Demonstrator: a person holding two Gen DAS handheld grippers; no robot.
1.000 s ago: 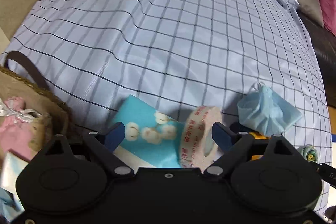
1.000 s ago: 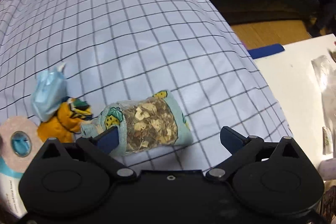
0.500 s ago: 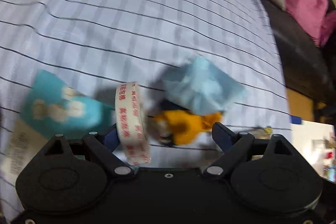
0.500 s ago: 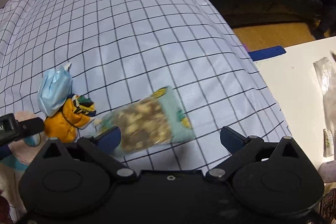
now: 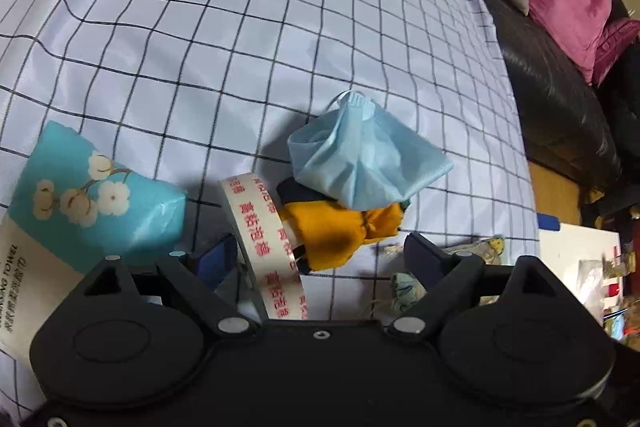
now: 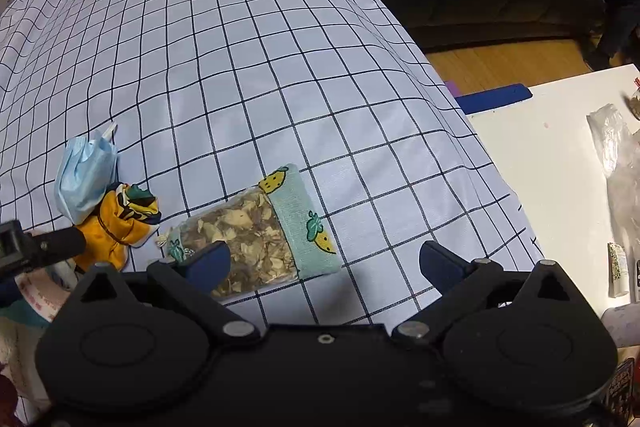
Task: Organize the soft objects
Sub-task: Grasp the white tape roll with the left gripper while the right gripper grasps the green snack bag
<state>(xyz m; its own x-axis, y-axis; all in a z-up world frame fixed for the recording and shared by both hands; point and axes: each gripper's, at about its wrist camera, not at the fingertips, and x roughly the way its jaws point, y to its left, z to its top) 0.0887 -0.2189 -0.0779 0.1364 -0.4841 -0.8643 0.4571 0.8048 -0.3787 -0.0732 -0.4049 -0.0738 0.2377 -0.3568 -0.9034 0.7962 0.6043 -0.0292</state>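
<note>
Orange cloth bundle sits between spread left gripper fingers, framed for pickup; right gripper fingers likewise spread, empty, over sachet.

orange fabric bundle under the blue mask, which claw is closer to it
Left. The left claw is open right around the orange fabric bundle; the right claw sits off to the bundle's right, over the clear-windowed sachet.

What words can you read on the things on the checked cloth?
White tape roll with red print: repeated red Chinese characters, too blurred to read surely.
Turquoise tissue pack with white flowers: "...ING TOWEL" along its white edge, partly cut off; the smaller characters beside it are unreadable.
Nothing else legible.
</note>
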